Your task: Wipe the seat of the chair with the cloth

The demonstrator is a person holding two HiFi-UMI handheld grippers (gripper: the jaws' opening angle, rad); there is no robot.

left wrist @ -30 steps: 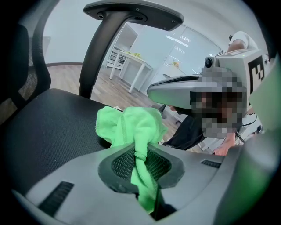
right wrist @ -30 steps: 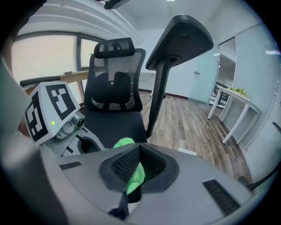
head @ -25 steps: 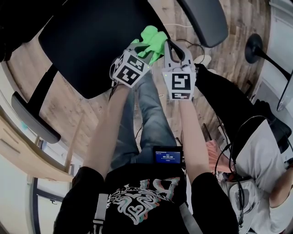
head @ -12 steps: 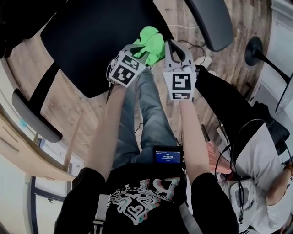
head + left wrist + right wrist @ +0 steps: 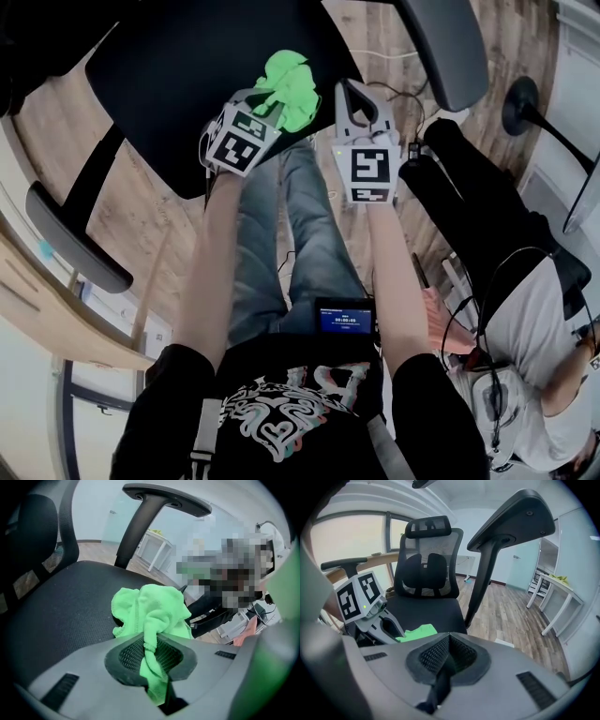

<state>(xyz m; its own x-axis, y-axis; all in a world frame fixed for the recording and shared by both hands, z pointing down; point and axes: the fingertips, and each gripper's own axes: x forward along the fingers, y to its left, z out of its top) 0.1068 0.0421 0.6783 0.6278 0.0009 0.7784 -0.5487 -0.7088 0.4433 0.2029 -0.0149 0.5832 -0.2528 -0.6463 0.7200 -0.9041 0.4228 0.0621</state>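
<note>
The fingers of our left gripper [image 5: 152,656] are pinched together on a thin twisted fold of the green cloth [image 5: 150,606]. The rest of the cloth sits bunched in a loose heap just ahead of the jaws, resting on the black mesh seat [image 5: 61,606] near its front edge. Our worry is that narrow grip: if we drag across the rough mesh, the weave may catch the heap and pull the fold out of the jaws. The bunch could also roll over itself and wipe very little, or a stroke towards us could carry it off the edge.

Our left forearm reaches forward with the gripper turned a little leftward and tipped down at the seat, marker cube facing up. To its right, the fingers of our right gripper [image 5: 361,103] are closed on nothing, as the right gripper view shows. That arm is stretched straight ahead, holding the gripper off the seat's corner, near the chair's armrest [image 5: 441,47]. A wide sweep to the right could bump the two grippers together or knock that armrest
</note>
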